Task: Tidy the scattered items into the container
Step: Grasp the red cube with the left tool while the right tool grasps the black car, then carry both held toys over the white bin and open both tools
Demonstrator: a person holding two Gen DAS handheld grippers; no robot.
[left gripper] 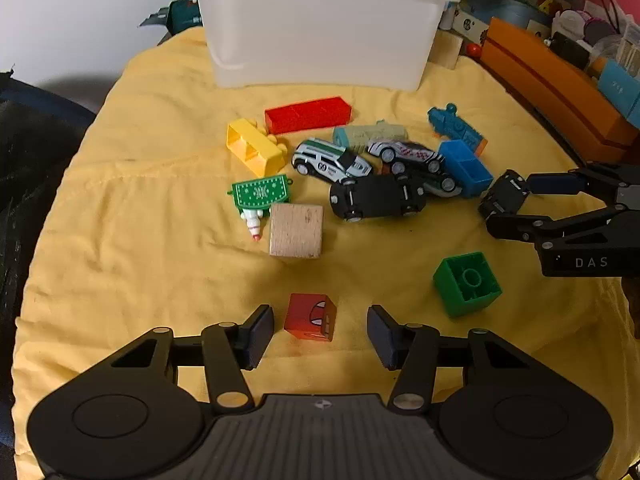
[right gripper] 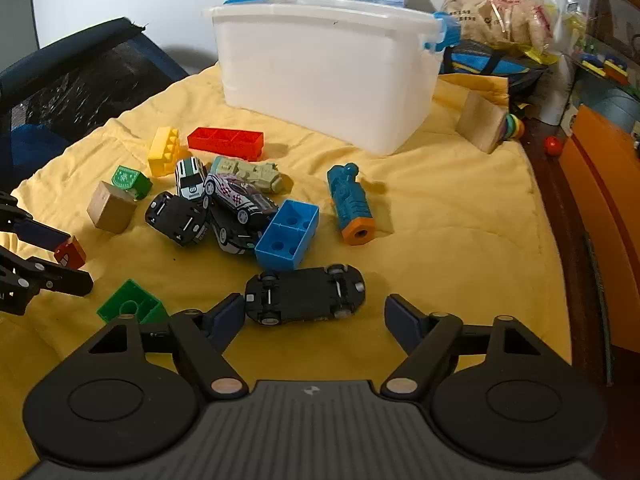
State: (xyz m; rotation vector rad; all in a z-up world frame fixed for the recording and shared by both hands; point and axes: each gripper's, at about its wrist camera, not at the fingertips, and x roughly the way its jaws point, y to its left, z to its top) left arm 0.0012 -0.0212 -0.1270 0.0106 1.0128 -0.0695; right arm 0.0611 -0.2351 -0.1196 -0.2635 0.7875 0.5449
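A white plastic container (left gripper: 320,32) stands at the back of the yellow cloth (left gripper: 160,264); it also shows in the right wrist view (right gripper: 328,80). My left gripper (left gripper: 320,332) is open, its jaws on either side of a small red cube (left gripper: 311,317), not touching it. My right gripper (right gripper: 316,318) is open around an upside-down black toy car (right gripper: 306,294). In the left wrist view the right gripper (left gripper: 500,208) shows at the right with that car (left gripper: 504,196) between its fingers.
Scattered on the cloth: a wooden cube (left gripper: 296,231), green brick (left gripper: 467,283), blue brick (right gripper: 288,234), red brick (left gripper: 308,115), yellow brick (left gripper: 256,147), several toy cars (left gripper: 376,176), a teal toy (right gripper: 350,204). An orange box (left gripper: 552,88) lies right.
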